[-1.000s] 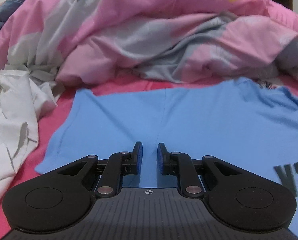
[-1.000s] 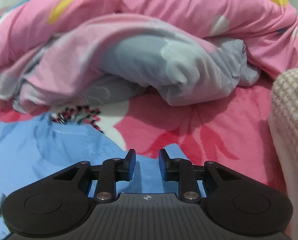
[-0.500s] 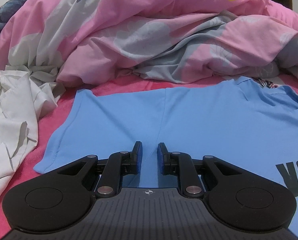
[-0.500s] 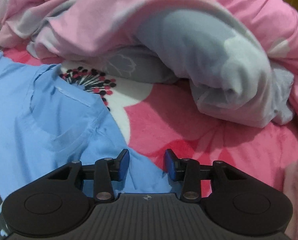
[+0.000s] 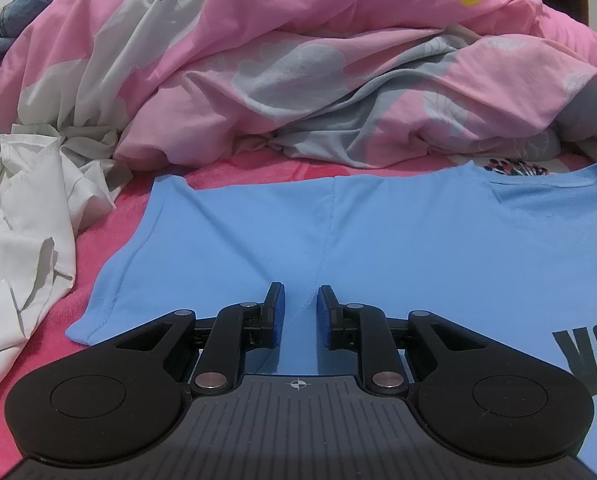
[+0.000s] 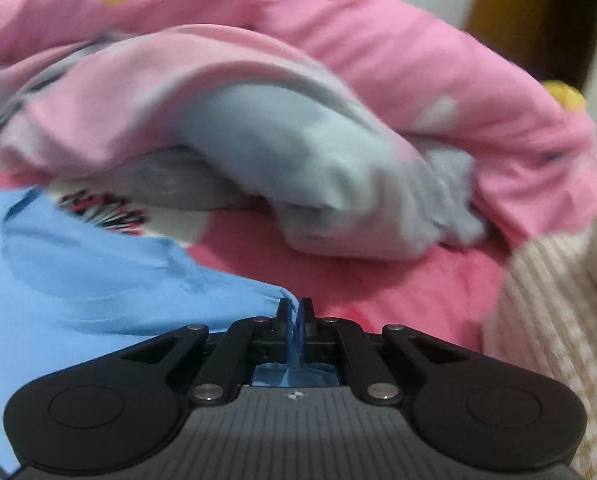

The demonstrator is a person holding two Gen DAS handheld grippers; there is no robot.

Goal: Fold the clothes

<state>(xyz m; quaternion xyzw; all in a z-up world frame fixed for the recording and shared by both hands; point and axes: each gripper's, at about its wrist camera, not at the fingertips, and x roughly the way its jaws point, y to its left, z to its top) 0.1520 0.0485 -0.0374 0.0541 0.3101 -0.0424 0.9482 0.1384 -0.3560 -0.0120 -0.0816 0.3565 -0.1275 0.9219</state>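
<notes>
My right gripper (image 6: 296,312) jaws have just closed, pinching the smooth blue T-shirt (image 5: 398,240) sleeve edge; it lies flat on the fuzzy pink bed (image 6: 398,292). My left gripper (image 5: 298,304) jaws stand narrowly parted, holding nothing.

We see a smooth, matt blue T-shirt (image 5: 398,240) of thin cloth, a crumpled pink quilt (image 5: 298,60), a fuzzy pink bed (image 6: 398,280) cover, and matt black plastic on each hand-held gripper (image 5: 298,312).

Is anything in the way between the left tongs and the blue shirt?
Nothing visible. The left tongs sit open right over the blue shirt, with bare cloth showing between the fingers. The white garment lies off to the side, clear of them.
</notes>
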